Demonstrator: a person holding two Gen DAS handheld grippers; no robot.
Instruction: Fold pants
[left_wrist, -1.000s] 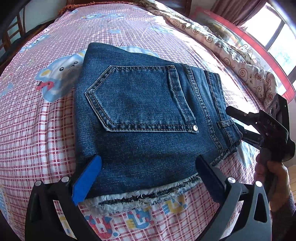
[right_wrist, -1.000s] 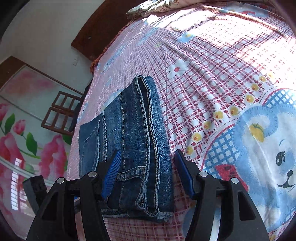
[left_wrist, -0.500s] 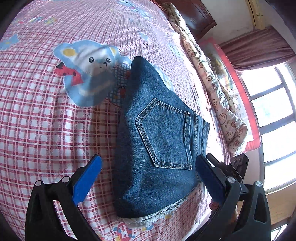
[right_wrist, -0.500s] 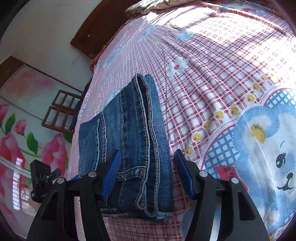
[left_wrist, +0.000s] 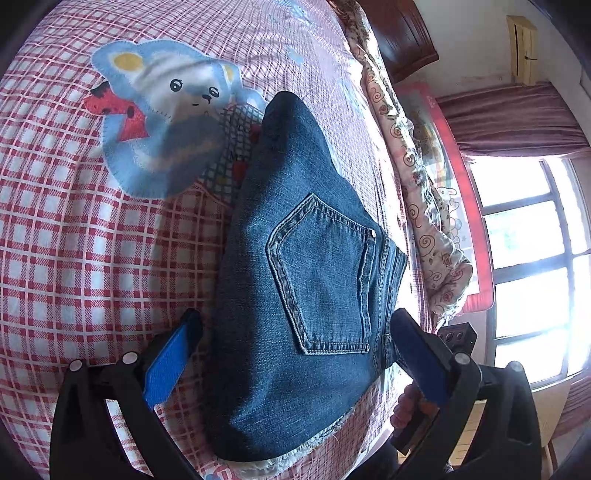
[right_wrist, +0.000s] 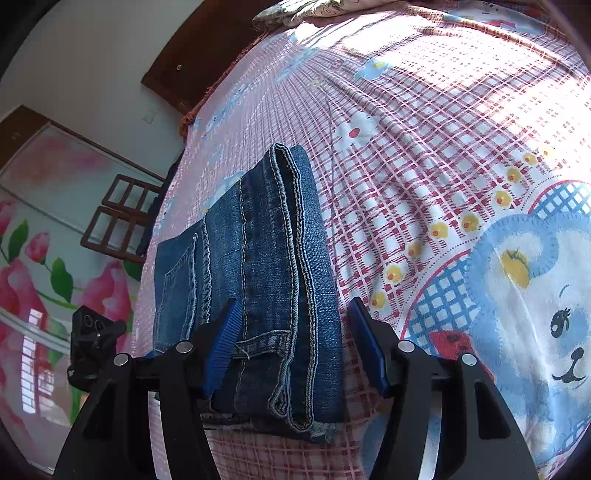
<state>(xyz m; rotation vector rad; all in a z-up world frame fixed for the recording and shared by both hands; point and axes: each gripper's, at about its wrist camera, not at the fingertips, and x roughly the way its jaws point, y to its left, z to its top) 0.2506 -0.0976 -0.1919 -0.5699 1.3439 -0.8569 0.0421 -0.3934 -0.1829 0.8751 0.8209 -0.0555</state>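
Dark blue denim pants (left_wrist: 306, 295) lie folded into a compact stack on the bed, back pocket up, frayed hem toward me. In the right wrist view the stack (right_wrist: 266, 280) shows its waistband edge and belt loop. My left gripper (left_wrist: 295, 354) is open, its blue pads wide on either side of the stack's near end, above it. My right gripper (right_wrist: 295, 339) is open, jaws straddling the waistband end without pinching it. The left gripper also shows small in the right wrist view (right_wrist: 92, 332).
The bed has a red-and-white checked sheet (left_wrist: 74, 258) with a blue bear print (left_wrist: 173, 110). A rolled floral quilt (left_wrist: 417, 192) lies along the far side by a window (left_wrist: 535, 277). A floral wardrobe panel (right_wrist: 55, 240) stands beyond the bed edge.
My left gripper has swung round and lifted, so the pants now run away from it lengthwise instead of across. The right gripper and the pants stayed nearly still.
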